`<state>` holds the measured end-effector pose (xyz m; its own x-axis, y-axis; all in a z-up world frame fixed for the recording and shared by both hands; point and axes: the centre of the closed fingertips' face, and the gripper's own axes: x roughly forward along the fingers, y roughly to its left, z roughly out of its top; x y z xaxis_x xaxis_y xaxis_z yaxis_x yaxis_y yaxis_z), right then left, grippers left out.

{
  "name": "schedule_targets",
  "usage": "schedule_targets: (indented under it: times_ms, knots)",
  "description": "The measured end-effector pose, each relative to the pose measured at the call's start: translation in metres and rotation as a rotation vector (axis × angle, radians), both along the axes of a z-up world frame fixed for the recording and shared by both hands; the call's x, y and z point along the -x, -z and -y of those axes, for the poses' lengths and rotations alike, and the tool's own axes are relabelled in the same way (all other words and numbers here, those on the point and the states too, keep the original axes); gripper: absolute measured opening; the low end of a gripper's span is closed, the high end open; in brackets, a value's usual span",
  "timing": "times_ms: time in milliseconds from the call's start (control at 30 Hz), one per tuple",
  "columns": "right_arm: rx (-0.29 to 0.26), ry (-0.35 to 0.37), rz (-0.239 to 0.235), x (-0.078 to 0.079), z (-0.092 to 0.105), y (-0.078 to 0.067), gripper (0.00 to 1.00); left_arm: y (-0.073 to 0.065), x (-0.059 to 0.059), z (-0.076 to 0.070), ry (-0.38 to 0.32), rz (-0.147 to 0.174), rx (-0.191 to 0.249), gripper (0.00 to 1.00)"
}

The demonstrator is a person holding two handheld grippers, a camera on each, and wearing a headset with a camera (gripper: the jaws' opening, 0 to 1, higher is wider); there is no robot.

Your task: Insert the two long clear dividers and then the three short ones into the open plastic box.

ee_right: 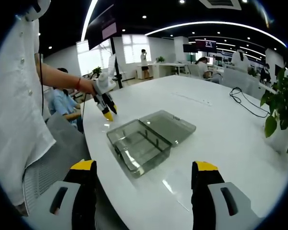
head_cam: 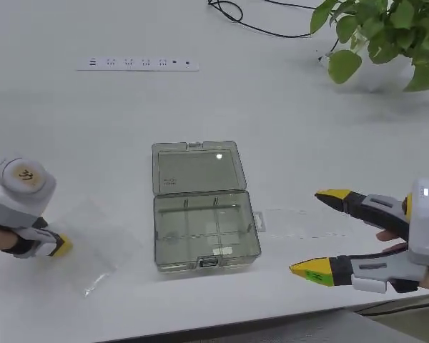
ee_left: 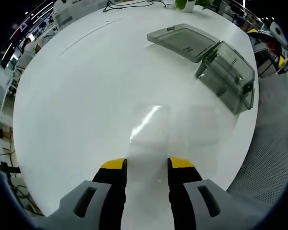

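The left tongs (ee_left: 148, 164) hover over the white counter (head_cam: 272, 100) with the jaws a modest gap apart and nothing visibly between them. Flat clear sheets (ee_left: 151, 122) lie on the counter straight ahead of their tips, with bare counter on both sides. The right tongs (ee_right: 145, 166) are spread wide and hold nothing. A long clear divider (ee_right: 175, 184) lies flat just ahead, between the lines of the two jaws. The counter's near edge runs close behind these tongs. The open plastic box (head_cam: 206, 230) stands between the two tongs, apart from both, ahead of the right pair and beyond the divider. Its lid (head_cam: 197, 166) lies flat on its far side. Whether any divider is seated in the smoky interior cannot be told. Far beyond the box, open counter reaches a power strip (head_cam: 137, 64) and a potted plant (head_cam: 386, 36).
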<state>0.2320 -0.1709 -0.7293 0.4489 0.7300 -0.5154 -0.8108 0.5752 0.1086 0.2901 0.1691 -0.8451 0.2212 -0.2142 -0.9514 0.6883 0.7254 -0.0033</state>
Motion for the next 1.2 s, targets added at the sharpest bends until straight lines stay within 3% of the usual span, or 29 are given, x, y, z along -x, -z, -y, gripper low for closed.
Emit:
schedule_targets:
  times_ms: [233,400,600,933,1200]
  knots:
    - [0.002,-0.004,0.0,0.001,-0.002,-0.001,0.82,0.001,0.001,0.001,0.018,-0.039,-0.037,0.32]
    - [0.005,-0.001,0.001,0.003,-0.001,-0.002,0.81,0.0,0.002,0.001,0.021,-0.054,-0.025,0.31]
    - [0.006,-0.002,-0.001,0.004,-0.001,-0.001,0.81,-0.002,0.007,0.005,-0.001,-0.071,0.022,0.31]
    - [0.008,-0.015,0.002,0.003,-0.004,-0.003,0.81,-0.004,0.009,0.009,-0.081,-0.067,0.114,0.3]
    - [0.011,-0.028,0.005,0.002,-0.009,-0.005,0.8,-0.014,0.012,0.018,-0.177,-0.055,0.242,0.3]
